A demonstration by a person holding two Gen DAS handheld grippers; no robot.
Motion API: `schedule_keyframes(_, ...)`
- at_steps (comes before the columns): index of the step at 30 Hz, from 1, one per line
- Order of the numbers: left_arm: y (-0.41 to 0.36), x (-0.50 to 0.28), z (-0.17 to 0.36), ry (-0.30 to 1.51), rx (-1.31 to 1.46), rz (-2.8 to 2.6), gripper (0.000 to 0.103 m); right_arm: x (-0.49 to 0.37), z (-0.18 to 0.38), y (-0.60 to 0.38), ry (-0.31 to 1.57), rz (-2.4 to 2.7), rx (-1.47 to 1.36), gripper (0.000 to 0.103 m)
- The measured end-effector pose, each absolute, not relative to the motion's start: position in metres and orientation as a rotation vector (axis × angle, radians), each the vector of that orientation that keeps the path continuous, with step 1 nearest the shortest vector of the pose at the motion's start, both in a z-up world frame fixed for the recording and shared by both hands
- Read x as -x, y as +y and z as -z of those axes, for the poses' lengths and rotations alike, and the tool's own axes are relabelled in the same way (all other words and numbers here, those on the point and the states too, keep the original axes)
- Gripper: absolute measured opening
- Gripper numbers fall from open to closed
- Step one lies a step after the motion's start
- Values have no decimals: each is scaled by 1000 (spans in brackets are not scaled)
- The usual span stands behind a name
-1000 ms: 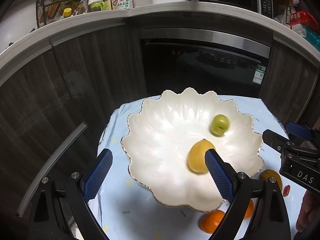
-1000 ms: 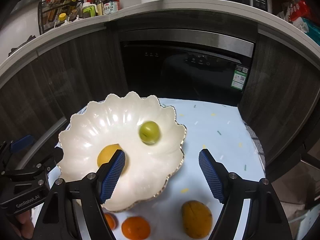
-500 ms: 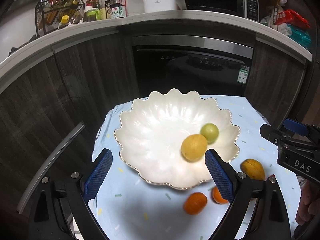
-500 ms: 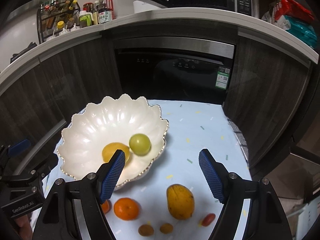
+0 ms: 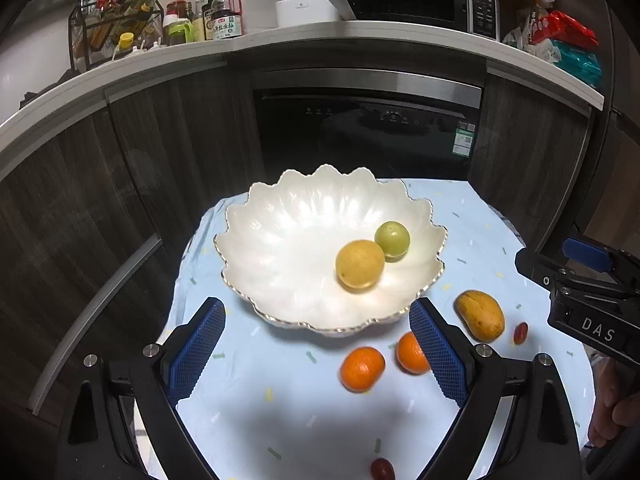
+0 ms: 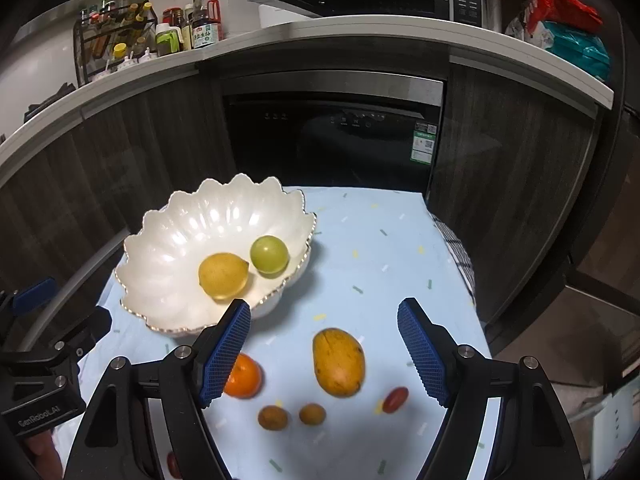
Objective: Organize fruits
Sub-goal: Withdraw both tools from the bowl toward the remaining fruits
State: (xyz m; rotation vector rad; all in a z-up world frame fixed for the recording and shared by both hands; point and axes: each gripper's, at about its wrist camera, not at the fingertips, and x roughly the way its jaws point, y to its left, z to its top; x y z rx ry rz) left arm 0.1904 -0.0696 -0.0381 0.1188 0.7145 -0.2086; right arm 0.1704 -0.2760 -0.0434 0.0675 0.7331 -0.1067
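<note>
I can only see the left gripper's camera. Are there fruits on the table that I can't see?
Observer: Yes. Two small brown fruits lie on the blue tablecloth, nearer the camera than the mango.
Operator: Is the other grabber open? I only see its side.
Observer: The right gripper is open and holds nothing. The mango shows between its fingers.
Operator: What's at the table's right edge?
Observer: A black-and-white checked cloth lies along that edge.
</note>
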Motion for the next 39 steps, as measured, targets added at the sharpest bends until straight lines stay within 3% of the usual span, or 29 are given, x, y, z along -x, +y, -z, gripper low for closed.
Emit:
schedule_keyframes(11, -74, -160, 56, 733, -124, 216, 93, -141, 59, -284, 750, 120, -62, 77)
schedule_keyframes(21, -80, -138, 74, 760, -123, 219, 87, -115, 80, -291, 770, 137, -66, 77)
schedule_keyframes(31, -86, -124, 98, 809, -127, 246, 73, -98, 98, -295, 785, 157, -65, 77)
schedule_keyframes(39, -88, -116, 116, 832, -126, 255, 71, -91, 111, -295, 797, 163, -60, 77)
